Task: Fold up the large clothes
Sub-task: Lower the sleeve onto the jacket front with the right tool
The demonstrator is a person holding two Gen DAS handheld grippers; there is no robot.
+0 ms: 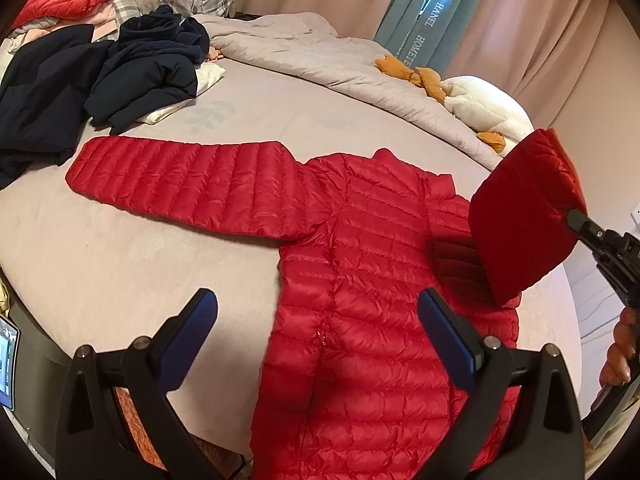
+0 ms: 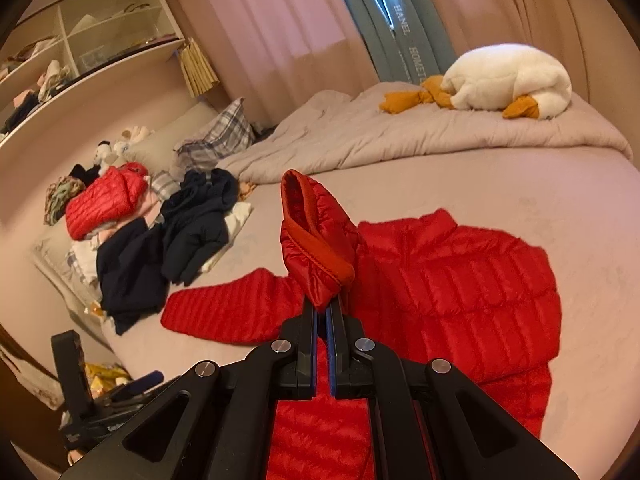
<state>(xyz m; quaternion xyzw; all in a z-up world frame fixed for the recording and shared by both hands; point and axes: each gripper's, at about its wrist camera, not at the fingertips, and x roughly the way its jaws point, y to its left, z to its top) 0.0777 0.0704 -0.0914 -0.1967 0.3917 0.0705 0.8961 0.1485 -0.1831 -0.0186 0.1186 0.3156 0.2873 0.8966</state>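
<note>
So the red quilted puffer jacket (image 1: 360, 280) is laid flat on the pale pink bed (image 1: 140, 264), one sleeve stretched out toward the heap of dark navy clothes (image 1: 120, 80). Right tool (image 2: 325, 312) is clamped on the jacket's other cuff (image 2: 316, 236), lifted above the jacket. Left tool (image 1: 318, 328) hangs wide open over the jacket's hem, gripping nothing.

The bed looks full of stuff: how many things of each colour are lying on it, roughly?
Red: 2, the puffer jacket spread out and a second red jacket on the pile
Dark navy: 2, garments and
White: 1, plush goose
Plaid: 1, pillow
Total: 6
The paler clothes in the pile are too jumbled to count.
</note>
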